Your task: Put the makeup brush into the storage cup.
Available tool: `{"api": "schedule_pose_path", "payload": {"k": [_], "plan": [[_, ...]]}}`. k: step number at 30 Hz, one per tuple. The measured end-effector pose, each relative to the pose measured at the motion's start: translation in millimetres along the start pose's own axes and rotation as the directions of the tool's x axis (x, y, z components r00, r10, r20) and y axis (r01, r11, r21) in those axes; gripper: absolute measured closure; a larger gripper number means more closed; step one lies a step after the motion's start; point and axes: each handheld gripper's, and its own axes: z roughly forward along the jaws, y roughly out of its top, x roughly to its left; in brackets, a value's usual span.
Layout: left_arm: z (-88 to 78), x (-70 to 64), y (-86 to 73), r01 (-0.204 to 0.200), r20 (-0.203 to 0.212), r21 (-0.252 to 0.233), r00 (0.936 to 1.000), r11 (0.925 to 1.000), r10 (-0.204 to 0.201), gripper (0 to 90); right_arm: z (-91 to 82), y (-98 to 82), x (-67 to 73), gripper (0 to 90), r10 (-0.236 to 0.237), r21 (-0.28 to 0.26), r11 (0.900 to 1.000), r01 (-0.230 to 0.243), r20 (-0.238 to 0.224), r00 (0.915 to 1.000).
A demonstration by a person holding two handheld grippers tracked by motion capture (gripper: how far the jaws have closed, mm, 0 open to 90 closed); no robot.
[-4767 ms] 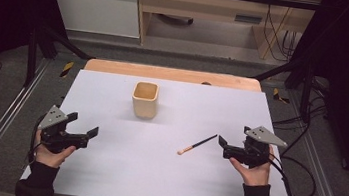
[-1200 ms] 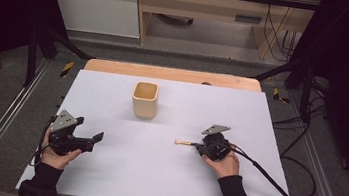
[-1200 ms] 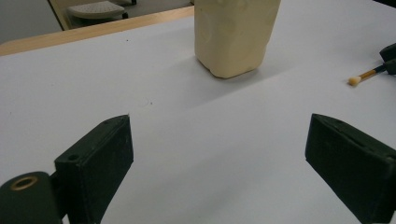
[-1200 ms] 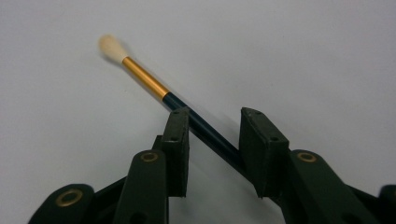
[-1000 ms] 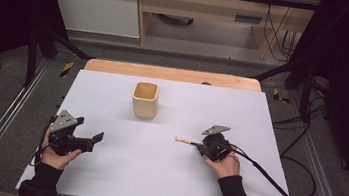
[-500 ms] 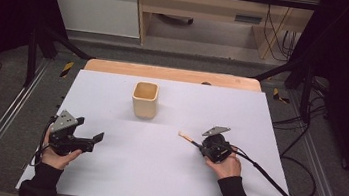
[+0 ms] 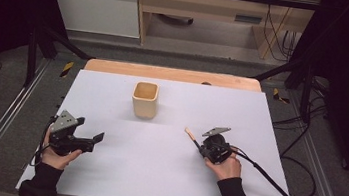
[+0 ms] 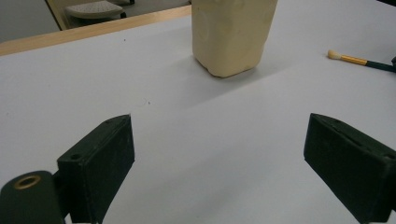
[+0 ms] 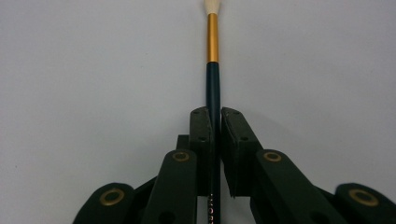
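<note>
The right gripper [image 7: 205, 148] is clamping the dark handle of the paintbrush [image 9: 213, 70] — jaws having just been closing on it, bristle tip pointing toward the beige cup [image 7: 144, 99] — while the left gripper [image 7: 93, 139] is resting wide-jawed on the white table [image 7: 153, 176].

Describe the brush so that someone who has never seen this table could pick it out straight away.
On the white table, look right of the cream cup to the right gripper. The brush is clamped between its shut jaws, tip pointing away from the hand. It is the thin one: dark handle, gold band, pale tuft, unlike the squat cup.
</note>
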Motion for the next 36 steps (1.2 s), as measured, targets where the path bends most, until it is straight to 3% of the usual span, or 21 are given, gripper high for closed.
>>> {"api": "schedule_pose_path", "payload": {"k": [9, 11, 19, 20, 25, 26, 29, 33, 36], "plan": [[0.5, 0.2, 0.1, 0.0, 0.004, 0.003, 1.0, 1.0, 0.0, 8.1, -6.7, 2.4, -0.5, 71.8, 0.012, -0.021, 1.0, -0.012, -0.008, 0.9999], [1.2, 0.0, 0.2, 0.0, 0.007, 0.004, 1.0, 1.0, 0.0, 8.0, -13.8, 3.9, -2.1, 66.4, 0.013, -0.05, 0.999, -0.013, -0.008, 0.9999], [2.6, -0.8, -0.1, -0.002, 0.006, 0.011, 1.0, 0.9999, 0.002, 8.0, -30.0, 13.6, -4.6, 56.5, 0.028, -0.053, 0.998, -0.029, -0.01, 0.9996], [2.7, -1.1, -0.1, -0.004, 0.006, 0.011, 1.0, 0.9999, 0.004, 8.0, -30.3, 15.7, -5.3, 56.5, 0.01, -0.047, 0.999, -0.01, -0.007, 0.9999], [3.5, -1.0, -0.3, -0.002, 0.005, 0.012, 1.0, 0.9999, 0.001, 8.0, -29.2, 28.7, -3.1, 55.6, 0.019, -0.006, 1.0, -0.019, 0.004, 0.9998], [3.9, -0.9, -0.5, -0.004, 0.007, 0.016, 1.0, 0.9999, 0.004, 8.0, -28.5, 30.1, -4.7, 55.1, 0.0, -0.01, 1.0, 0.0, -0.001, 1.0], [3.4, -1.1, -0.4, -0.004, 0.008, 0.015, 1.0, 0.9999, 0.004, 8.0, -27.0, 34.7, -3.1, 53.7, 0.017, 0.013, 1.0, -0.017, -0.003, 0.9999], [2.9, -0.8, -0.6, -0.003, 0.006, 0.012, 1.0, 0.9999, 0.003, 8.0, -21.7, 37.3, -1.9, 52.5, -0.005, 0.04, 0.999, 0.005, 0.011, 0.9999], [2.8, -0.9, -0.7, -0.007, 0.007, 0.013, 1.0, 0.9999, 0.007, 8.0, -17.7, 38.3, -2.9, 52.7, 0.005, 0.063, 0.998, -0.005, 0.006, 1.0]]}}
